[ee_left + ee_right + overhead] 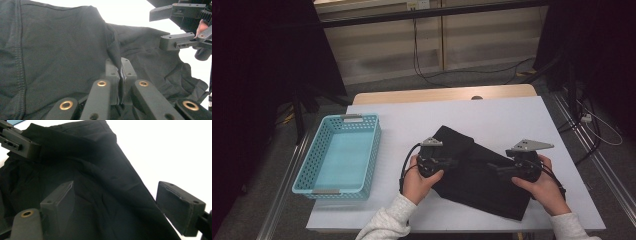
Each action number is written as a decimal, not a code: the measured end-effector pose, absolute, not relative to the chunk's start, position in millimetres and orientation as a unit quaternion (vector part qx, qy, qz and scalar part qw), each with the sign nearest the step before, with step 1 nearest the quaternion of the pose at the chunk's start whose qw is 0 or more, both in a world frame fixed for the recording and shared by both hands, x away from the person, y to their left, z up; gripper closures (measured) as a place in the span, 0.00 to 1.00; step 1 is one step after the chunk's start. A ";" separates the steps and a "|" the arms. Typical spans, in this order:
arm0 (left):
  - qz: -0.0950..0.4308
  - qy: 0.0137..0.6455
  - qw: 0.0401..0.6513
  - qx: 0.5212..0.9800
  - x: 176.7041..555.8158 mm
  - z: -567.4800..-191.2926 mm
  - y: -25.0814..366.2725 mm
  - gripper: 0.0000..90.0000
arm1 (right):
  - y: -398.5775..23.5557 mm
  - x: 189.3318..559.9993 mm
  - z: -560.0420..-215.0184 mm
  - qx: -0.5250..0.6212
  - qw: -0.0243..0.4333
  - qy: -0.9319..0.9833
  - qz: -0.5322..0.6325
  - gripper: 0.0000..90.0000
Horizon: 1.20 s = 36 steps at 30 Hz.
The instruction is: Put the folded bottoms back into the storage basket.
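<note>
A black garment (pixel 482 175) lies crumpled on the white table cover (pixel 422 120), right of the middle. My left gripper (pixel 451 162) sits at the garment's left part, and in the left gripper view it (pixel 121 68) is shut on a raised fold of the black cloth (pixel 62 50). At the garment's right part my right gripper (pixel 498 170) points left with its jaws wide open. In the right gripper view it (pixel 117 195) straddles the cloth's (pixel 100 170) straight edge, one pad (pixel 60 200) over the fabric and the other (pixel 178 207) beside it, neither pressing.
A turquoise perforated basket (pixel 312 162) stands on the table's left side with nothing inside. The table's wooden far edge (pixel 442 94) shows beyond the cover. Cables lie on the floor behind and to the right.
</note>
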<state>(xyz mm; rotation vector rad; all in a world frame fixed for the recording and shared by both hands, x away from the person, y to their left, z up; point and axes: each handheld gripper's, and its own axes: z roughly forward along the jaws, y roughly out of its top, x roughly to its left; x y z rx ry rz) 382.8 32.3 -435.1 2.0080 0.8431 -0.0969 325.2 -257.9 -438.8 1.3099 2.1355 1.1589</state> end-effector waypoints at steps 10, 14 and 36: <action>-0.042 0.337 0.465 0.818 377.0 -436.2 30.0 0.97 | -257.3 326.0 -439.7 0.466 0.192 0.760 0.411 0.17; -0.048 0.326 0.460 0.824 370.9 -437.8 25.3 0.97 | -255.3 326.6 -440.7 0.467 0.195 0.759 0.409 0.18; -0.002 0.318 0.460 0.829 375.2 -427.1 49.3 0.47 | -238.3 357.7 -443.6 0.493 0.195 0.754 0.389 0.42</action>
